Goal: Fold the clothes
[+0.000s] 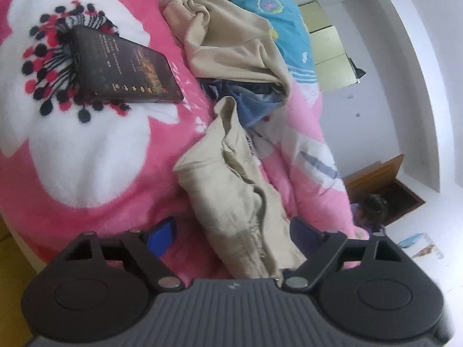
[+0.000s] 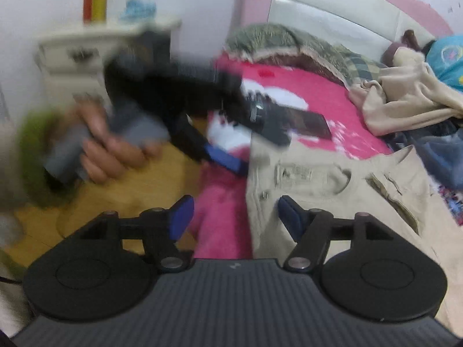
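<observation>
Beige trousers (image 2: 332,179) lay bunched on pink blanket (image 1: 95,150), soft, limp, likely light. Left gripper (image 1: 231,231) and right gripper (image 2: 235,214) both spread, straddling cloth, clamping nothing. Waistband judged best hold.

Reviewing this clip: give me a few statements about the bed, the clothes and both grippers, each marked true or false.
1. The left gripper is open around the beige trousers. True.
2. A dark book lies on the pink floral blanket. True.
3. The right gripper is shut on a blue shirt. False: it is open, straddling the beige trousers' edge.
4. The beige trousers are neatly folded. False: they lie bunched and creased.
5. More clothes are heaped beyond the trousers. True.
</observation>
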### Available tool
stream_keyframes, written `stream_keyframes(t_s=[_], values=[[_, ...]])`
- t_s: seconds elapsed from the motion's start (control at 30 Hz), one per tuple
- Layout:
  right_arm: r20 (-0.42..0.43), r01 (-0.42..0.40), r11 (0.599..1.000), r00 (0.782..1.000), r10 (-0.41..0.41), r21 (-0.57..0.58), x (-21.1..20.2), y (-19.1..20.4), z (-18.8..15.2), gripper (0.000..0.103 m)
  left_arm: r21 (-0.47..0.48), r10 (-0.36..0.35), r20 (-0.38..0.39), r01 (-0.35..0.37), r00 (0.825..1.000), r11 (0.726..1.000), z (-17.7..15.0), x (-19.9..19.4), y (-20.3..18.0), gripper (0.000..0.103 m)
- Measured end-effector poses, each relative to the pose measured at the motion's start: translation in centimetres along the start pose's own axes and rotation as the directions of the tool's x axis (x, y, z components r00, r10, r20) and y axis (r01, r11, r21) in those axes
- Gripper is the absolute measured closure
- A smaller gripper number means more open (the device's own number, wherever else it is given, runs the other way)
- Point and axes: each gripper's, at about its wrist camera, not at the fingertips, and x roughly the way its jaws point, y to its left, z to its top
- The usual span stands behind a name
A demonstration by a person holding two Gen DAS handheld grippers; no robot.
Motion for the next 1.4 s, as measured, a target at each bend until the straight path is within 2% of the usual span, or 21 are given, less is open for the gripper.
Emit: stream_keyframes(t_s=[0.07,0.17,0.23,0.33,0.37,0.4,0.47,0.57,0.63,0.7,0.83,0.93,1.0,1.03,1.07,1.13,1.2,1.23,1.27,1.33,1.4], values=[[0.057,-0.044,0.989,0.998,0.037,0.140,-1.9,-3.4,0.9,0.038,-0.006,0.028,-0.001,-0.028,1.000,1.000,-0.1,0.5,0.4,0.022],[0.096,-0.008,0.941,0.995,-0.026,0.338,-3.2,-9.4,2.0,0.038,0.016,0.044,0.004,-0.044,0.999,0.999,0.1,0.8,0.5,0.028],[0.060,0.049,0.917,0.995,-0.079,0.396,-2.3,-13.1,2.7,0.039,0.018,0.048,0.002,-0.048,0.999,0.999,0.1,0.8,0.8,0.036],[-0.048,0.127,0.900,0.992,-0.117,0.417,1.4,-17.4,2.6,0.039,0.031,0.063,0.000,-0.063,0.998,0.998,0.1,0.6,1.1,0.047],[-0.086,0.152,0.893,0.988,-0.128,0.423,2.9,-18.7,2.3,0.041,0.036,0.066,-0.003,-0.066,0.998,0.997,0.1,0.5,1.2,0.048],[-0.123,0.173,0.885,0.984,-0.132,0.433,4.2,-19.6,1.9,0.043,0.040,0.065,-0.006,-0.064,0.998,0.997,0.1,0.4,1.2,0.049],[-0.179,0.161,0.879,0.980,-0.089,0.448,6.3,-20.1,0.8,0.047,0.046,0.061,-0.011,-0.061,0.998,0.997,0.1,0.4,1.4,0.049],[-0.211,0.123,0.923,0.976,-0.047,0.364,6.9,-17.0,-0.6,0.047,0.066,0.059,-0.015,-0.058,0.998,0.996,0.2,0.5,1.3,0.048],[-0.213,0.151,0.957,0.972,-0.098,0.249,6.5,-14.6,-1.1,0.046,0.079,0.057,-0.020,-0.056,0.998,0.995,0.2,0.5,1.3,0.048],[-0.216,0.167,0.968,0.968,-0.125,0.186,6.2,-13.5,-1.3,0.047,0.093,0.056,-0.020,-0.054,0.998,0.994,0.2,0.6,1.2,0.048],[-0.262,0.137,0.979,0.961,-0.094,0.152,7.3,-14.7,-0.6,0.041,0.124,0.065,-0.018,-0.062,0.998,0.990,-0.1,0.7,1.1,0.049],[-0.311,0.072,0.977,0.950,-0.006,0.199,8.4,-16.4,0.1,0.036,0.147,0.076,-0.022,-0.072,0.997,0.987,-0.2,0.7,0.8,0.049],[-0.332,0.016,0.966,0.940,0.073,0.257,8.8,-17.5,0.4,0.044,0.164,0.084,-0.023,-0.079,0.996,0.983,-0.3,0.6,0.6,0.049],[-0.333,-0.010,0.965,0.938,0.099,0.261,8.6,-17.5,0.6,0.059,0.164,0.085,-0.024,-0.080,0.996,0.983,-0.2,0.6,0.5,0.049],[-0.336,-0.013,0.973,0.937,0.093,0.232,8.1,-17.1,0.8,0.069,0.164,0.087,-0.024,-0.082,0.996,0.983,-0.2,0.6,0.5,0.049],[-0.314,-0.001,0.986,0.948,0.054,0.169,6.6,-15.9,1.1,0.083,0.163,0.086,-0.024,-0.081,0.996,0.983,-0.2,0.7,0.6,0.049],[-0.265,0.026,0.994,0.964,0.005,0.111,4.5,-14.3,1.2,0.090,0.159,0.085,-0.024,-0.080,0.996,0.984,-0.1,0.8,0.6,0.049],[-0.233,0.052,0.997,0.972,-0.039,0.051,3.3,-13.0,1.1,0.095,0.157,0.084,-0.023,-0.079,0.996,0.984,-0.1,0.8,0.7,0.049],[-0.199,0.087,0.996,0.976,-0.089,-0.020,2.2,-11.4,0.8,0.096,0.159,0.085,-0.022,-0.080,0.996,0.984,-0.1,0.8,0.6,0.048],[-0.143,0.165,0.974,0.972,-0.188,-0.156,0.8,-8.3,-0.2,0.096,0.162,0.091,-0.018,-0.087,0.996,0.983,-0.1,0.5,0.3,0.047],[-0.089,0.246,0.917,0.954,-0.287,-0.315,0.2,-5.1,-2.0,0.096,0.175,0.104,-0.009,-0.101,0.994,0.979,-0.1,0.1,-0.2,0.043]])
